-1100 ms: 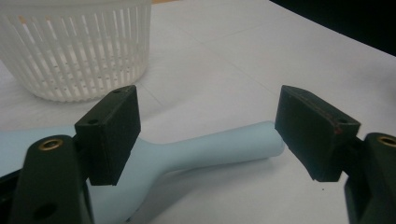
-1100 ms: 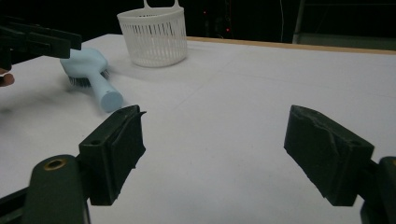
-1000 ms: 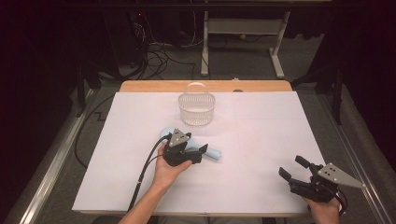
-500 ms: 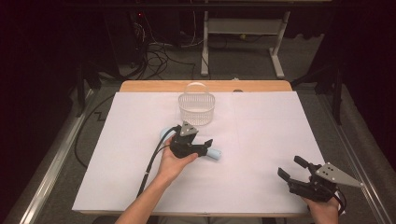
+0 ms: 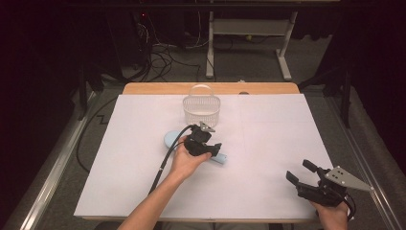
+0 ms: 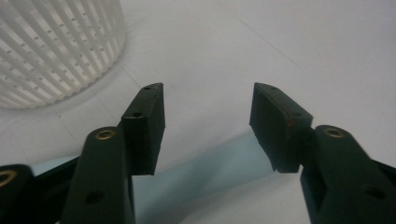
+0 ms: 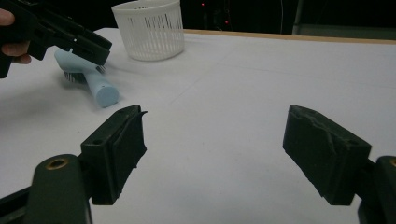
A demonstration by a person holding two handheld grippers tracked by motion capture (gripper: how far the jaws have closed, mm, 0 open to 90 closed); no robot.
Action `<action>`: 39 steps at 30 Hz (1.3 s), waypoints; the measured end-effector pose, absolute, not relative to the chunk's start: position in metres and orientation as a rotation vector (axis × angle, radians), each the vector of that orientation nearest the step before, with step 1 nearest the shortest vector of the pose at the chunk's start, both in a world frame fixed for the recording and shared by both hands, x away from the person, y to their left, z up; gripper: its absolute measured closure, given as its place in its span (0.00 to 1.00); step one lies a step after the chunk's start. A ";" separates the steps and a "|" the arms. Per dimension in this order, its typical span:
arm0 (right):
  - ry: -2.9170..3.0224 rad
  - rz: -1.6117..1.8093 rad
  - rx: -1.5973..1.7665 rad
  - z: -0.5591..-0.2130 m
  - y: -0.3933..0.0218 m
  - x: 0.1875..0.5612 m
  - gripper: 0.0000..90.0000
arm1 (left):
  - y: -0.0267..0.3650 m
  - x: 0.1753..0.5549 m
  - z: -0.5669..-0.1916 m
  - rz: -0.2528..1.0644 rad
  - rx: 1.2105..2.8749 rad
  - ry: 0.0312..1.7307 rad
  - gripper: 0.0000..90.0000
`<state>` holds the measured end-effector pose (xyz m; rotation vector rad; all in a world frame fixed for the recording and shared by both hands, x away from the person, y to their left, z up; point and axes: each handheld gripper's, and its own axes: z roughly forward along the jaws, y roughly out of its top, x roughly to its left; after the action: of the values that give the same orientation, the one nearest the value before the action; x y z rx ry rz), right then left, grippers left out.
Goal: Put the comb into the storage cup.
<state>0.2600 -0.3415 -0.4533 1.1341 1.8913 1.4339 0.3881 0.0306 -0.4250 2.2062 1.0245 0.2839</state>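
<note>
Pale blue plastic catches the eye first: a brush (image 5: pixel 218 158) with a thick round handle lies flat on the white sheet (image 5: pixel 268 143) covering the table, near the middle and a little toward the person. From the right gripper view its bristles (image 7: pixel 71 76) point down at the sheet and its blunt handle end faces outward. The left gripper (image 5: pixel 210 148), held in the person's left hand (image 5: pixel 186 160), sits directly over the brush. In the left gripper view the blue handle (image 6: pixel 205 172) runs across beneath the two black jaws, which straddle it with a clear gap on either side; the jaws have just been closing, yet the pads do not press the plastic, so nothing is gripped. A black cable (image 5: pixel 167 158) trails from this gripper back along the forearm.

Just beyond the brush, toward the far edge, stands a white slatted basket (image 5: pixel 201 110) with an arched handle, upright and apart from the brush.

Well apart, at the near right corner of the sheet, the right gripper (image 5: pixel 299 177) rests low in the person's right hand (image 5: pixel 332 215), its jaws spread wide over bare sheet with nothing between them. A grey three-cornered plate (image 5: pixel 347 179) sits on top of it.
</note>
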 end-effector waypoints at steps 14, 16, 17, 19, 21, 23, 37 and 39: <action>1.905 1.431 1.140 -0.454 -0.342 0.262 0.24 | 0.016 0.405 -0.426 0.196 2.328 1.084 0.84; 1.904 1.429 1.141 -0.454 -0.342 0.262 0.24 | 0.014 0.406 -0.426 0.176 2.334 1.087 0.86; 1.903 1.428 1.143 -0.454 -0.342 0.262 0.24 | 0.013 0.407 -0.427 0.168 2.337 1.091 0.86; 1.901 1.424 1.143 -0.454 -0.342 0.261 0.24 | 0.012 0.407 -0.429 0.154 2.345 1.095 0.88; 1.895 1.429 1.149 -0.454 -0.343 0.261 0.24 | 0.009 0.409 -0.434 0.117 2.366 1.102 0.91; 1.890 1.431 1.153 -0.454 -0.344 0.260 0.24 | 0.008 0.410 -0.436 0.105 2.370 1.105 0.93; 1.902 1.425 1.136 -0.454 -0.343 0.260 0.24 | 0.008 0.408 -0.439 0.071 2.393 1.119 1.00; 1.900 1.427 1.139 -0.454 -0.343 0.260 0.24 | 0.008 0.406 -0.440 0.063 2.390 1.121 1.00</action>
<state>0.2604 -0.3434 -0.4543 1.1385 1.8996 1.4269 0.4064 0.0083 -0.4399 2.3899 1.1208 0.0632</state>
